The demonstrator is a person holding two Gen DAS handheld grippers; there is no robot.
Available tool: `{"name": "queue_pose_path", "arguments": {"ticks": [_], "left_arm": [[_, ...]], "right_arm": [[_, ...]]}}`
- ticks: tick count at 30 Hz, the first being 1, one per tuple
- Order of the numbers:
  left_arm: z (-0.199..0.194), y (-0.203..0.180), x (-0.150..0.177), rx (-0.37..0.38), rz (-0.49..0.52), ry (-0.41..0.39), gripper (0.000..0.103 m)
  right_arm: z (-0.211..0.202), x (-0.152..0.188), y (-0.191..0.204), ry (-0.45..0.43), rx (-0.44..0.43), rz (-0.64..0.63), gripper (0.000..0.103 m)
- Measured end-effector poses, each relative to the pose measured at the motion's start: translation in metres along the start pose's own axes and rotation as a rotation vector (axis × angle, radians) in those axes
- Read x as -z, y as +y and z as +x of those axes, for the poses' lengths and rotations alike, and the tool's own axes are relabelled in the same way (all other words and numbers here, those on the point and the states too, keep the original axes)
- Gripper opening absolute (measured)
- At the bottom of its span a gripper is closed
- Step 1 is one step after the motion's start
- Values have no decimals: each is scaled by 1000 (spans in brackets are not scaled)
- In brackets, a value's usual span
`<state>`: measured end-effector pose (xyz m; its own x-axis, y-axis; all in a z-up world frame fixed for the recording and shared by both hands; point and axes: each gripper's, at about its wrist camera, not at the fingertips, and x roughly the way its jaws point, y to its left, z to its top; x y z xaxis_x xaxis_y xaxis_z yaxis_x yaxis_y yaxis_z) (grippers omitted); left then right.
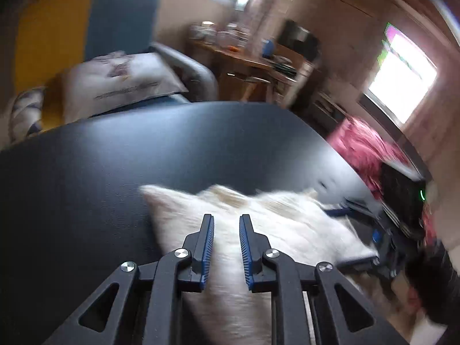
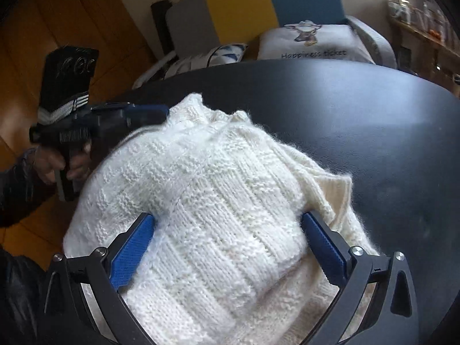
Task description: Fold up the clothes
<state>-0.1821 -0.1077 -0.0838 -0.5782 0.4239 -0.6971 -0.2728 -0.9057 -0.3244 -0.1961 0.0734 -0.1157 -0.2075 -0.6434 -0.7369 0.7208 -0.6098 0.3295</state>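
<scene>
Daylight is pouring in from a window [image 1: 402, 77] at the right of the left wrist view, blowing out to white with magenta fringing. That whole view is smearing with motion blur; only the left gripper [image 1: 226, 224] is staying sharp. The right wrist view is looking crisper, with the white sweater [image 2: 207, 195] showing its knit clearly. The dark worktop [image 2: 359, 120] is catching a soft sheen. Fisheye bending and dark vignetting are curving both pictures' edges.

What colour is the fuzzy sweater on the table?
The sweater is creamy white, with a knitted checker texture; best seen from the right wrist.
</scene>
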Motion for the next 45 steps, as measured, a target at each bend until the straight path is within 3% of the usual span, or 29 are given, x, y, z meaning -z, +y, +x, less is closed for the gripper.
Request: {"name": "queue_pose_path", "arguments": {"ticks": [1, 3, 5, 6, 8, 10, 12, 15, 17, 21, 26, 29, 32, 36, 41, 43, 45], "left_arm": [[-4, 5, 0, -41, 12, -15, 17], [-14, 12, 3, -35, 28, -24, 17], [-20, 16, 8, -1, 42, -9, 17], [-21, 12, 12, -33, 76, 3, 17], [-12, 6, 13, -110, 149, 38, 16], [-2, -2, 10, -75, 181, 53, 16], [14, -14, 9, -72, 233, 84, 16], [48, -22, 11, -80, 271, 171, 15], [59, -23, 13, -54, 254, 172, 15], [53, -12, 5, -25, 175, 158, 16], [8, -3, -6, 38, 103, -6, 15], [14, -21, -11, 49, 191, 9, 17], [77, -36, 3, -79, 289, 233, 18], [74, -19, -12, -24, 137, 204, 18], [10, -36, -8, -17, 164, 53, 18], [-15, -48, 0, 53, 155, 1, 18], [-28, -71, 17, 36, 222, -5, 19]], "right_arm": [[-2, 0, 3, 2, 15, -5, 103], [-9, -3, 15, 11, 65, -33, 103], [-23, -11, 29, -30, 115, -76, 103], [-32, -15, 42, -71, 132, -117, 103], [-44, -21, 67, -128, 95, -185, 103], [-41, -27, 87, -146, 46, -228, 103], [-25, -25, 95, -91, 22, -233, 103], [20, -9, 87, 95, 35, -171, 103], [25, 4, 86, 50, 53, -166, 102], [22, 13, 86, -25, 51, -131, 102], [28, 13, 90, -46, 58, -144, 102], [21, 18, 89, -54, 69, -145, 102], [18, 24, 93, -64, 102, -160, 103], [10, 31, 96, -87, 139, -147, 102], [2, 32, 101, -70, 148, -145, 103], [-7, 29, 104, -53, 143, -119, 103], [-25, 29, 107, -77, 111, -82, 103]]}}
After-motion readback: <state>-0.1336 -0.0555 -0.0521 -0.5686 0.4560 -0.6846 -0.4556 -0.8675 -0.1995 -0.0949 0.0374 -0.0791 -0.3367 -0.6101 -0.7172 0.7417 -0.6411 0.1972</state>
